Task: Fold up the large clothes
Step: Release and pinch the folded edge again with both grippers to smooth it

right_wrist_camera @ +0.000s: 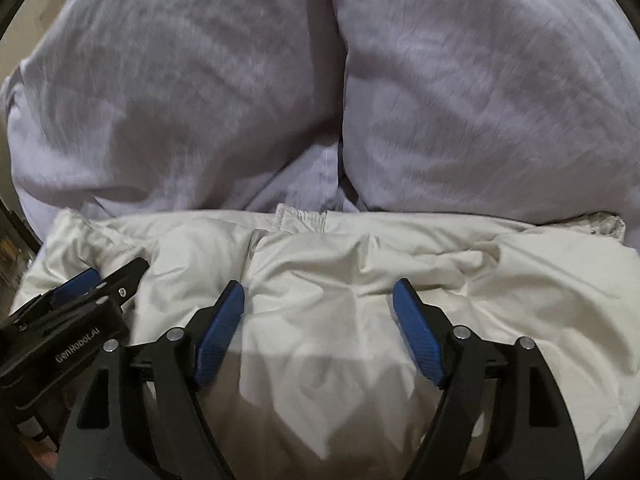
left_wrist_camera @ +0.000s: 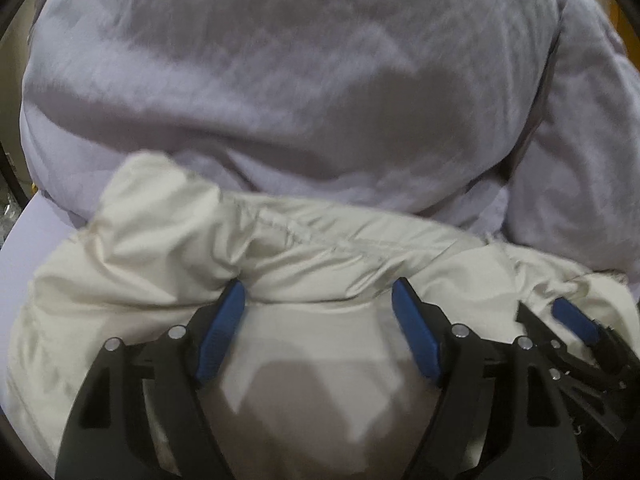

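1. Cream jacket [left_wrist_camera: 304, 248]: one puffy, cream-white garment. It lies bunched across the near part of both views, its long axis running left to right. A stitched seam runs along its far fold in the left wrist view. In the right wrist view [right_wrist_camera: 360, 264] a small stitched tab sits at the middle of its far edge. Which end is collar or hem cannot be told.
2. Lavender bedding [left_wrist_camera: 280, 80]: soft, wrinkled cloth fills the far half of both views and touches the jacket's far edge. In the right wrist view two rounded lavender mounds [right_wrist_camera: 180, 92] meet at a dark crease, like two pillows side by side. Little open room shows beyond the jacket. A flat pale lavender strip [left_wrist_camera: 36, 240] shows at the left edge of the left wrist view.
3. Left hand-held gripper [left_wrist_camera: 319, 292]: its two blue-padded fingers are spread wide apart, with the tips pressed against the jacket's fold. Nothing is clamped between them.
4. Right hand-held gripper [right_wrist_camera: 319, 292]: its fingers are likewise wide apart over the jacket's creased middle, gripping nothing. The two grippers sit just beside each other, and each one shows at the edge of the other's view.
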`<action>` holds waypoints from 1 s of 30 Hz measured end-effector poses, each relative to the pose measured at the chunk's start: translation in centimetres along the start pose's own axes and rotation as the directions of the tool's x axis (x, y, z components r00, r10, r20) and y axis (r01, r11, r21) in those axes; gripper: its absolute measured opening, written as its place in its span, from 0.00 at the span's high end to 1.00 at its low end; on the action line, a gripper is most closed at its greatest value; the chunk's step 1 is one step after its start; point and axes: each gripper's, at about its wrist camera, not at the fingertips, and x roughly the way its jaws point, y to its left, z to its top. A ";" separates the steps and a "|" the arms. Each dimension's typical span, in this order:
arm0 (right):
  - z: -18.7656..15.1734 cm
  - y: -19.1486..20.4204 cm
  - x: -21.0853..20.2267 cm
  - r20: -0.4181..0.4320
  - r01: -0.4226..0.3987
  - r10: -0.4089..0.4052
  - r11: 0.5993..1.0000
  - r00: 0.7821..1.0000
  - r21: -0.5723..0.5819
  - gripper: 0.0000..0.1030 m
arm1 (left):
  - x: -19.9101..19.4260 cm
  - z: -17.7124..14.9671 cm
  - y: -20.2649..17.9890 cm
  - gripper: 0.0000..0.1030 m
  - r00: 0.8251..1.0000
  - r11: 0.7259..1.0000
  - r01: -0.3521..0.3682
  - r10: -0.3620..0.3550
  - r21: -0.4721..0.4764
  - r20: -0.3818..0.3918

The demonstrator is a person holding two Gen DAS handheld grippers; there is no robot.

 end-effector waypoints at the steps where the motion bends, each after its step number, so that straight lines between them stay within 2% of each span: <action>1: 0.0 0.3 0.5 0.000 0.008 -0.008 1.000 1.000 -0.009 0.24 | 0.2 -0.1 0.0 0.26 1.000 1.000 -0.004 0.004 -0.004 0.004; 5: 0.0 1.3 1.8 0.000 0.046 -0.046 0.998 0.999 -0.038 0.23 | 0.6 0.1 -0.6 0.25 0.999 0.999 -0.030 0.029 0.013 0.021; 15: 0.4 1.6 3.9 -0.009 0.040 -0.040 0.999 0.999 -0.026 0.21 | 2.7 -0.5 -1.4 0.23 0.998 0.999 -0.053 0.053 0.010 0.031; 20: -0.6 -0.1 2.9 -0.006 0.032 -0.032 0.999 0.999 -0.014 0.20 | 2.2 -0.3 -1.3 0.23 0.998 0.998 -0.055 0.054 0.010 0.029; 24: 0.1 -1.4 2.7 -0.021 -0.012 0.012 1.000 1.000 0.013 0.20 | 3.0 0.0 -1.4 0.22 0.999 0.998 -0.052 0.052 0.021 0.011; 27: 0.6 -3.2 0.9 -0.022 -0.033 0.033 0.999 0.999 0.021 0.19 | 2.3 0.6 -1.1 0.22 0.999 0.999 -0.031 0.032 0.031 -0.027; 30: 1.1 -5.5 -1.5 0.014 -0.007 0.007 0.999 1.000 0.040 0.18 | 1.2 1.5 -0.6 0.22 1.000 1.000 -0.015 0.015 0.021 -0.020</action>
